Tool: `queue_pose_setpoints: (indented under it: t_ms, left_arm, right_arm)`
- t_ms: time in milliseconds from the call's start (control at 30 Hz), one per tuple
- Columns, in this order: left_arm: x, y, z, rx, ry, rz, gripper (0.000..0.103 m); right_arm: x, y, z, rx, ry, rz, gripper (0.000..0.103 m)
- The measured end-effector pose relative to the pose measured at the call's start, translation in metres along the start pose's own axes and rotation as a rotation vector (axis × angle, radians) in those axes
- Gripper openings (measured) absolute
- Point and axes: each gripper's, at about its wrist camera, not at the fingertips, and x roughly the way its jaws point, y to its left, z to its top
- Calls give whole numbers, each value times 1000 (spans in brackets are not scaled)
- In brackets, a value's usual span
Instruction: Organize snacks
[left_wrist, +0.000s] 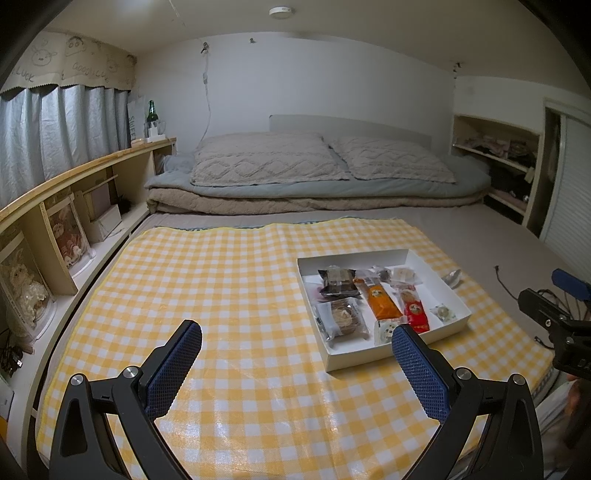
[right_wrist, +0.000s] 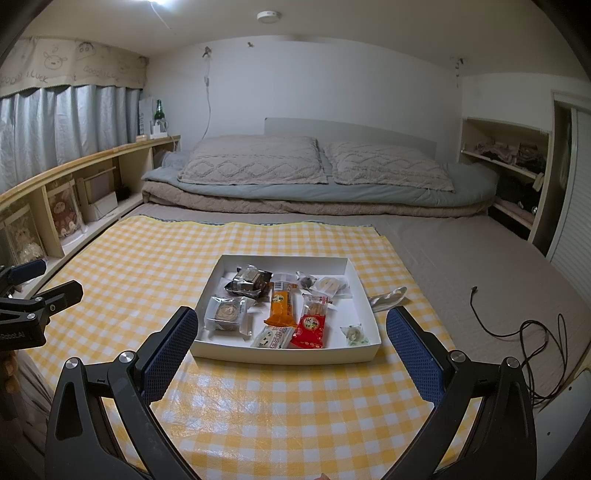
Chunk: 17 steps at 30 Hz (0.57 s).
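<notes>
**Snacks sit in tray as two grippers hang wide apart**

A bed (right_wrist: 443, 266) fills the room, its near half under a yellow check cloth (right_wrist: 258, 398). On the cloth rests a white tray (right_wrist: 288, 356), and nearly all the wrapped snacks lie inside it: a dark cake pack (right_wrist: 248, 281) at the back left, a round cake pack (right_wrist: 226, 313) in front of it, an orange bar (right_wrist: 282, 303) in the middle, a red packet (right_wrist: 310, 325) beside that, a green-print packet (right_wrist: 272, 336) at the front wall, a pale round biscuit (right_wrist: 330, 285) and a small dark sweet (right_wrist: 306, 281) at the back, and a tiny candy (right_wrist: 354, 334) alone at the front right. One silvery wrapper (right_wrist: 388, 297) lies on the cloth just outside the tray's right wall.

The left gripper (left_wrist: 297, 360) hovers over bare cloth left of the tray, fingers spread and holding nothing. The right gripper (right_wrist: 291, 350) faces the tray head-on, fingers likewise spread and empty.

The scene fits two readings: packets dropped in the tray awaiting sorting, or a tray filled with one wrapper left out. Either way, good handling here likely means closing on one packet across its narrow width, gripping lightly so cakes are not crushed, and keeping the light tray from sliding on the glossy cloth
</notes>
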Motion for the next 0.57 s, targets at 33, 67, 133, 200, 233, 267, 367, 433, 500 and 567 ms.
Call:
queue_pose_setpoints:
  t_ms: [33,67,133,200,233,267,367,433,500,567]
  left_arm:
    - [0,0,0,0,0,0,103]
    - [0,0,0,-1,0,0,103]
    - [0,-1,-1,-1,-1,0,103]
    - [-1,-1,-1,-1,-1,2,103]
    - [0,-1,-1,0,-2,4,103]
    - [-1,0,-1,2,-3,3,103]
    - [-1,0,-1,1,-5,5,103]
    - [0,1,-2,-1,-2,3,103]
    - [0,1,-2,-3,0,4,103]
    - [1,0,-2,-6,2,5,103]
  right_arm:
    - [0,0,0,0,0,0,103]
    - [0,0,0,0,0,1,103]
    - [0,1,0,-2,2,1,103]
    - [0,3,0,-7,2,4,103]
    - [-1,4,-1,-10,1,5,103]
    - [-2,4,-1,-11,0,6,103]
    - [-2,5,-1,-11,0,6,103]
    - [-3,6,-1,-10,0,6,103]
    - [-2,4,0,-11,1,7,103]
    - [-2,5,-1,-10,1,7,103]
